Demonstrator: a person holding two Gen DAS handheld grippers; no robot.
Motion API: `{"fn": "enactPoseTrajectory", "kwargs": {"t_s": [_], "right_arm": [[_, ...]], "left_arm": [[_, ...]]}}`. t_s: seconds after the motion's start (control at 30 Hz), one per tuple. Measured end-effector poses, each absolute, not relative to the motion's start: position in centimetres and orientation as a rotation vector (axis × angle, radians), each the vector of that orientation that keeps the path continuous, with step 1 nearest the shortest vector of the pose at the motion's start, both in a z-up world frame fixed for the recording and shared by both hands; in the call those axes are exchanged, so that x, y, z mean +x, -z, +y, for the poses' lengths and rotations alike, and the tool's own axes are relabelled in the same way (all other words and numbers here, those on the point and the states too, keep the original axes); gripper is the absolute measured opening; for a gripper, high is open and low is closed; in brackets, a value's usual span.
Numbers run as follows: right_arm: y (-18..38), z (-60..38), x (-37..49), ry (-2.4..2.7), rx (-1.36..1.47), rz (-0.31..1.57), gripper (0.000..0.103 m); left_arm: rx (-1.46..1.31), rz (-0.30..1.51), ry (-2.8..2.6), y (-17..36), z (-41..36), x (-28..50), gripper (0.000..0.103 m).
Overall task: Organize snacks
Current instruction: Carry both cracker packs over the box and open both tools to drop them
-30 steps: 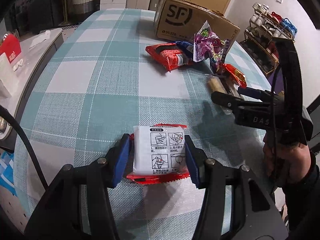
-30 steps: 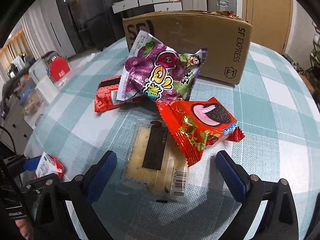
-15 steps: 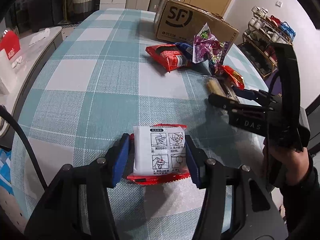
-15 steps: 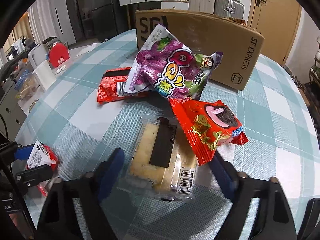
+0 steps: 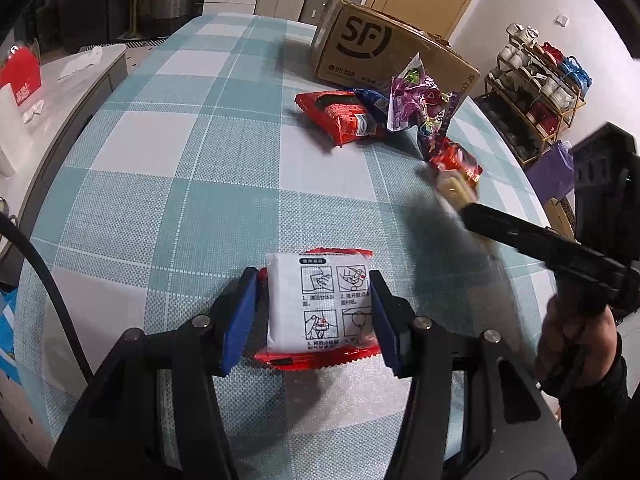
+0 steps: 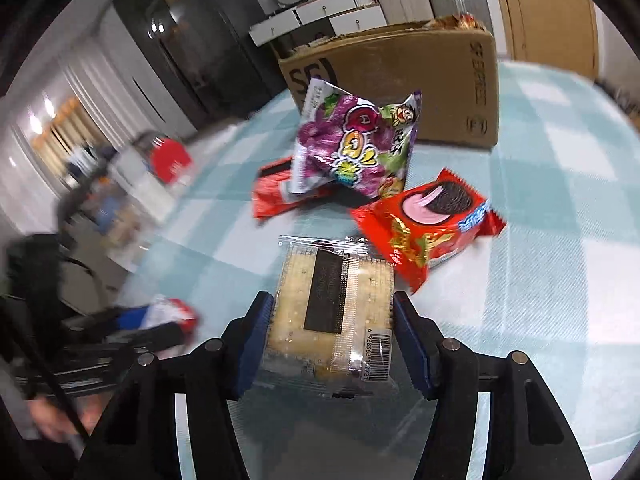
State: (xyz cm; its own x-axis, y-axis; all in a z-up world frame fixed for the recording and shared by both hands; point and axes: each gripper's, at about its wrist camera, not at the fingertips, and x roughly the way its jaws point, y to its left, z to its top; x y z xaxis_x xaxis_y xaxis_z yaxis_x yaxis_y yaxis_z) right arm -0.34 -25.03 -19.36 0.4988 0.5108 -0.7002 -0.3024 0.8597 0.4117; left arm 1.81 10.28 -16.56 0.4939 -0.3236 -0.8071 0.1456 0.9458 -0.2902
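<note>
My left gripper (image 5: 314, 314) is shut on a small white and red snack packet (image 5: 320, 304), held just above the checked tablecloth. My right gripper (image 6: 334, 334) is shut on a clear pack of crackers (image 6: 332, 308) with a dark label. A red cookie packet (image 6: 428, 226) lies just beyond the crackers, touching their far right corner. A purple candy bag (image 6: 352, 148) leans behind it, over a red packet (image 6: 272, 192). The open SF cardboard box (image 6: 400, 80) stands at the back.
The table (image 5: 200, 200) has a teal and white checked cloth. A side counter (image 5: 48, 92) with a red box stands left of it. A shelf of cups (image 5: 540, 92) stands at the far right. The right gripper's arm (image 5: 540, 244) reaches in from the right.
My right gripper moved forward around the cracker pack and closed on it. My left gripper kept its hold on the white and red packet, nearly still.
</note>
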Motion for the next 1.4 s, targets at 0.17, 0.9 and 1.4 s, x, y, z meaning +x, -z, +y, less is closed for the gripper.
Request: {"fn": "enactPoseTrajectory", "kwargs": {"t_s": [0.17,0.9,1.4], "right_arm": [[19.1,-26.6,-1.7,-0.593,0.398,0.916,0.06],[9.3,-32.2,-8.5,-0.72,0.475,0.591,0.06],[2.0,-34.4,-8.3,-0.669,0.354,0.414,0.06]], "left_arm": [[-0.226,1.021,0.275,16.5,10.6,1.9,0.05],[-0.233,0.807,0.267,7.6,8.0,2.7,0.051],[-0.116,0.738,0.301,0.1,4.4,6.7,0.051]]}}
